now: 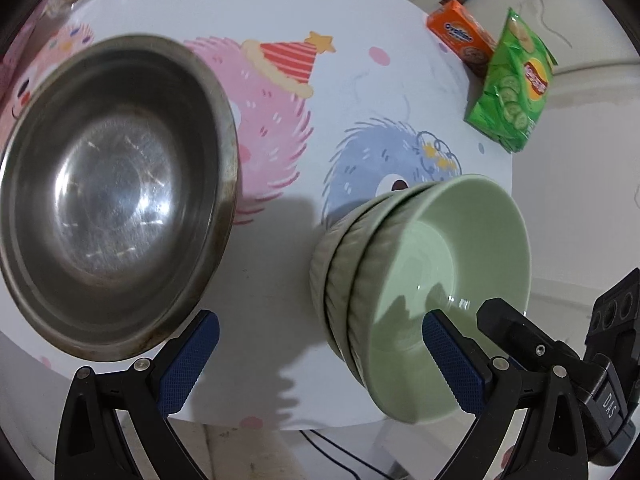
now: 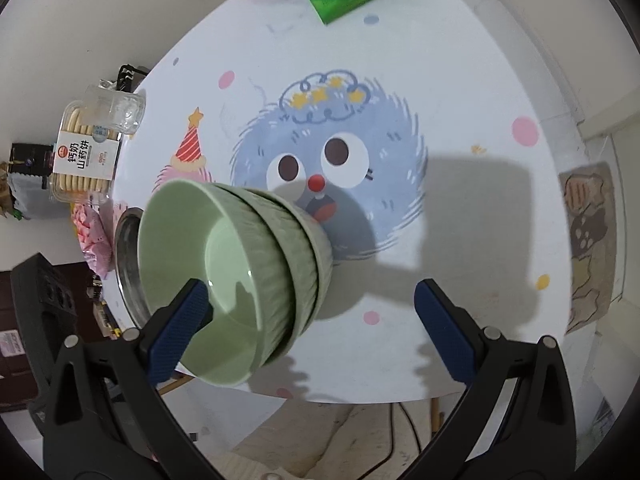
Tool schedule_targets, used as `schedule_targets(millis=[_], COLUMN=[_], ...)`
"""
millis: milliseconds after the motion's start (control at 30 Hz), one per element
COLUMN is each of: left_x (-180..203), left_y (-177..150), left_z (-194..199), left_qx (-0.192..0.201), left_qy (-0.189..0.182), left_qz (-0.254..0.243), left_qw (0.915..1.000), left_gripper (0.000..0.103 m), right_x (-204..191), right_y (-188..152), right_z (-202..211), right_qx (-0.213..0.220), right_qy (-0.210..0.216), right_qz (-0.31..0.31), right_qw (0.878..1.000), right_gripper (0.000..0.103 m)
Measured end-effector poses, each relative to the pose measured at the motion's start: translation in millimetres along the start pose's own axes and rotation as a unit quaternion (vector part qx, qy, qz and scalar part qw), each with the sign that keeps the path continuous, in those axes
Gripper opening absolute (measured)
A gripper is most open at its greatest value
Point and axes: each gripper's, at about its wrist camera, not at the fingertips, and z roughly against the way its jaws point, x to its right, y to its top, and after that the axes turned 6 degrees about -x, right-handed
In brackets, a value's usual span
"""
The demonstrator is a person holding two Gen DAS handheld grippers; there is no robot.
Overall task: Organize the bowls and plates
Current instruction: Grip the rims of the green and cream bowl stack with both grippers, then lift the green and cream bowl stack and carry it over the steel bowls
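You have three green bowls (image 1: 420,280) nested in one stack, at about five o'clock in the left wrist view and eight o'clock in the right. One steel bowl (image 1: 116,196) stands at nine o'clock in the left view, only a sliver of it showing behind the stack in the right. One table (image 2: 460,100) with a cartoon-print cover carries them. Snacks: one orange box (image 1: 460,36) and one green crisp bag (image 1: 514,84), both at one o'clock in the left view; one clear biscuit tray (image 2: 86,156) at nine o'clock in the right. One clear glass mug (image 2: 120,108) sits on the tray. Two grippers: your left gripper (image 1: 320,364) and right gripper (image 2: 310,332), each with two blue pads.
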Motion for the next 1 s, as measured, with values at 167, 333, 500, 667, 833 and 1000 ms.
schedule_targets(millis=[167, 333, 500, 667, 833, 1000], left_x=[-3.4, -4.8, -1.2, 3.4, -5.5, -9.3], left_y=[2.4, 6.5, 11.3, 16.1, 16.7, 17.6], left_z=[-3.1, -3.7, -3.7, -2.2, -1.7, -0.2], left_qx=[0.001, -0.004, -0.001, 0.000, -0.001, -0.005], left_qy=[-0.009, -0.027, -0.061, -0.068, -0.087, -0.093], left_qz=[0.016, 0.022, 0.016, 0.011, 0.032, 0.031], left_qw=[0.9998, 0.9994, 0.9980, 0.9976, 0.9957, 0.9952], left_gripper=[0.101, 0.072, 0.053, 0.046, 0.042, 0.037], right_x=[0.5, 6.9, 8.2, 7.3, 1.9, 4.4], right_y=[1.9, 2.8, 2.8, 4.8, 6.9, 7.2], right_z=[-6.2, -11.2, -14.3, -15.5, -15.5, -15.7], right_qx=[-0.004, -0.014, -0.018, -0.019, -0.022, -0.029], right_qy=[-0.001, 0.011, 0.011, 0.027, 0.029, 0.038], right_qz=[0.001, -0.012, -0.010, -0.015, -0.001, 0.000], right_qw=[1.000, 1.000, 1.000, 0.999, 0.999, 0.999], right_gripper=[0.102, 0.067, 0.051, 0.044, 0.036, 0.036])
